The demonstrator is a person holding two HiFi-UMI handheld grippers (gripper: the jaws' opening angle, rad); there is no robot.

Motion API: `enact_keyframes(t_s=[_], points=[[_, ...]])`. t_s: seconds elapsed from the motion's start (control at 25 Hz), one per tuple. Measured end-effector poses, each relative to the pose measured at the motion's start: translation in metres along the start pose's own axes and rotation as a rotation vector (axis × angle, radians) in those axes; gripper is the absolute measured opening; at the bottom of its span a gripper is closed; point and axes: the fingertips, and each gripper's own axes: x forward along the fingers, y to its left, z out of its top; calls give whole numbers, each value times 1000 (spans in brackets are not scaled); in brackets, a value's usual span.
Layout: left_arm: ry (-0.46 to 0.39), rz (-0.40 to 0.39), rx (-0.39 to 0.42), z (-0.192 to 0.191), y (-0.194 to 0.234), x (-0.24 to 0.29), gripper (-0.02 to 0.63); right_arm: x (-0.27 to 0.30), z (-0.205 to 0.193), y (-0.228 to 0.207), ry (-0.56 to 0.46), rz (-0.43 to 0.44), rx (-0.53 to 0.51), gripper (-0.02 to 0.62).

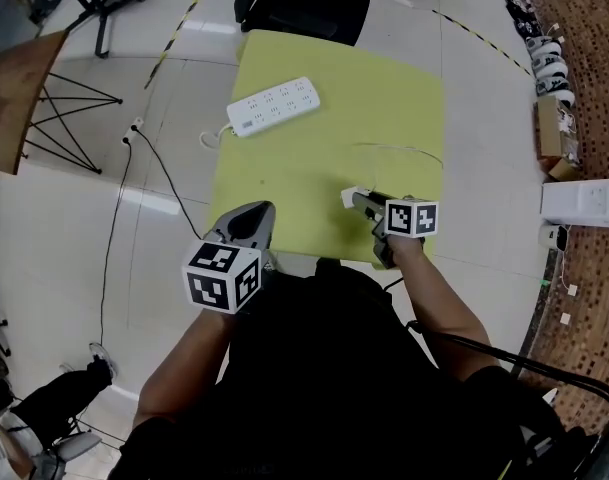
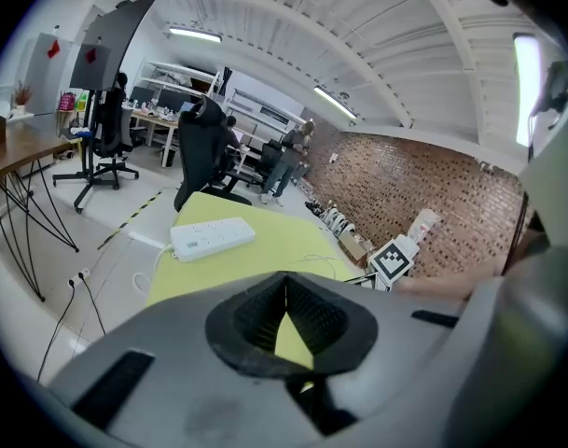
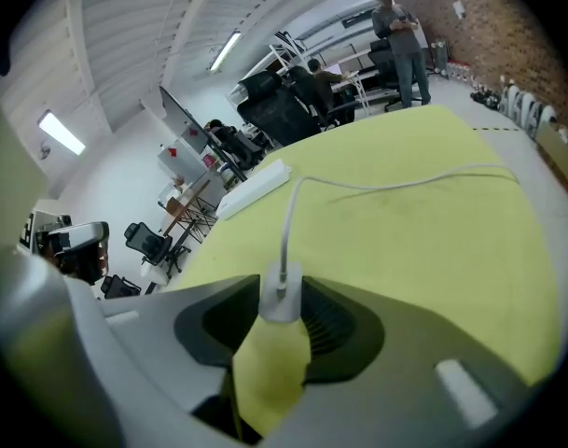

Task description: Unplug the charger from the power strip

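One charger (image 3: pixel 282 299) in right tool (image 1: pixel 356 201), seemingly apart from one power strip (image 1: pixel 273 106)

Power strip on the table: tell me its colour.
White. The power strip shows best in the head view.

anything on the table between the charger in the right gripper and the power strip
Nothing visible. The right gripper is shut on the charger, and only bare table lies between it and the power strip. The charger's thin cable trails off to the other side.
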Motion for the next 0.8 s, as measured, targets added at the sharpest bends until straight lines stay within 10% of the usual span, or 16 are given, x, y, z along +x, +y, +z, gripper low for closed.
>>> enact_keyframes(t_s=[0.8], points=[[-19, -6, 1, -7, 6, -18, 5, -20, -1, -33, -28, -182, 20, 250]])
